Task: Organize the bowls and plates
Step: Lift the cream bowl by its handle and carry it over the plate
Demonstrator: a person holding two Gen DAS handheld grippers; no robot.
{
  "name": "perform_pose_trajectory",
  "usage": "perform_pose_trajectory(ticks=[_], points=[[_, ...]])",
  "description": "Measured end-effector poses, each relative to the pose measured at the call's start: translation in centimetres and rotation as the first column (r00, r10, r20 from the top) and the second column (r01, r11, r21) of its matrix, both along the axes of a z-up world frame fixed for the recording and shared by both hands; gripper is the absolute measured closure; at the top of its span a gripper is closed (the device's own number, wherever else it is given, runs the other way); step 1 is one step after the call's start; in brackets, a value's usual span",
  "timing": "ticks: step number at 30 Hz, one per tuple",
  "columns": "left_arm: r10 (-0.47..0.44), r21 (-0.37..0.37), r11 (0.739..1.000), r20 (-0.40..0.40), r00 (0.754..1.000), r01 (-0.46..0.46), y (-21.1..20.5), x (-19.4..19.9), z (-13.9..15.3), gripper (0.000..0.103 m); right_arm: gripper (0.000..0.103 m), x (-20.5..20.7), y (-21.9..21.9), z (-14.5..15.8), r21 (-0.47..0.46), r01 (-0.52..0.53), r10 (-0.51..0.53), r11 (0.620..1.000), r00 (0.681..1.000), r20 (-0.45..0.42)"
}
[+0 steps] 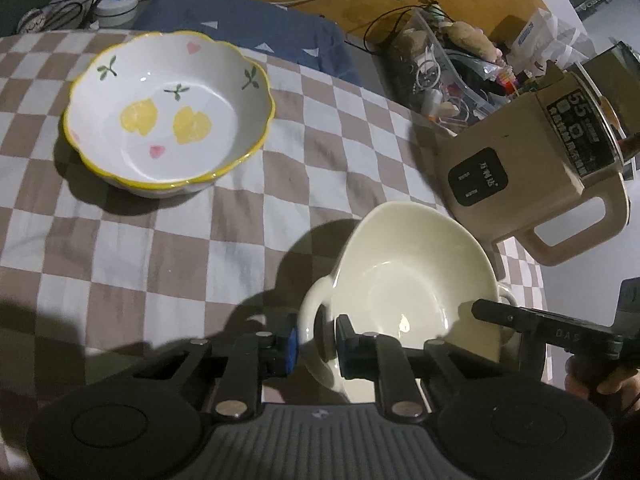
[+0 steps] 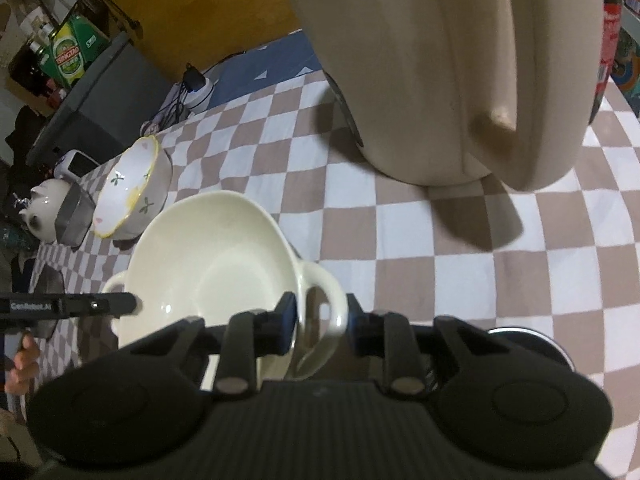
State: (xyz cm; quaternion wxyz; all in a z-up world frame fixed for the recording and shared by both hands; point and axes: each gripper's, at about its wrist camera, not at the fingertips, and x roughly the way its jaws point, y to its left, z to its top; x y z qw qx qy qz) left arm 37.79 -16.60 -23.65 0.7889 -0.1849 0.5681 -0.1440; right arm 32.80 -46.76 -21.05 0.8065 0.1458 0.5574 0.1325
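A plain cream bowl (image 1: pixel 408 280) with two loop handles sits on the checked cloth, close in front of both cameras. My left gripper (image 1: pixel 316 344) is shut on its left handle, one pad outside the loop and the other by the rim. My right gripper (image 2: pixel 320 322) is shut on the opposite handle of the cream bowl (image 2: pixel 216 260). Each gripper's finger shows at the far handle in the other view. A white bowl with a wavy yellow rim and lemon prints (image 1: pixel 168 116) stands apart at the far left, also seen as the floral bowl (image 2: pixel 132 192).
A beige electric kettle (image 1: pixel 532 176) stands just right of the cream bowl and looms as the kettle (image 2: pixel 440 60) above the right gripper. Behind it is a clear box of clutter (image 1: pixel 440 72). A power hub with cables (image 1: pixel 116 4) and a white ceramic pig (image 2: pixel 44 208) sit at the cloth's edges.
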Motion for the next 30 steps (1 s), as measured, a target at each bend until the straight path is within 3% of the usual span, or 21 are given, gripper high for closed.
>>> perform_pose_trajectory(ticks=[10,14,30], points=[[0.009,-0.018,1.000,-0.017,1.000,-0.009,0.2,0.3,-0.6,0.084,0.071,0.6,0.2,-1.1,0.024,0.041,-0.040,0.999,0.999,-0.022],[-0.010,0.012,1.000,-0.007,1.000,0.010,-0.1,0.3,-0.4,0.083,0.068,0.3,1.4,-0.7,-0.044,0.034,-0.033,0.998,0.999,0.008],[-0.020,0.039,0.999,0.066,0.998,0.017,0.8,-1.8,2.3,0.082,0.072,-2.7,1.8,2.3,-0.005,0.058,-0.058,0.998,0.995,0.086]])
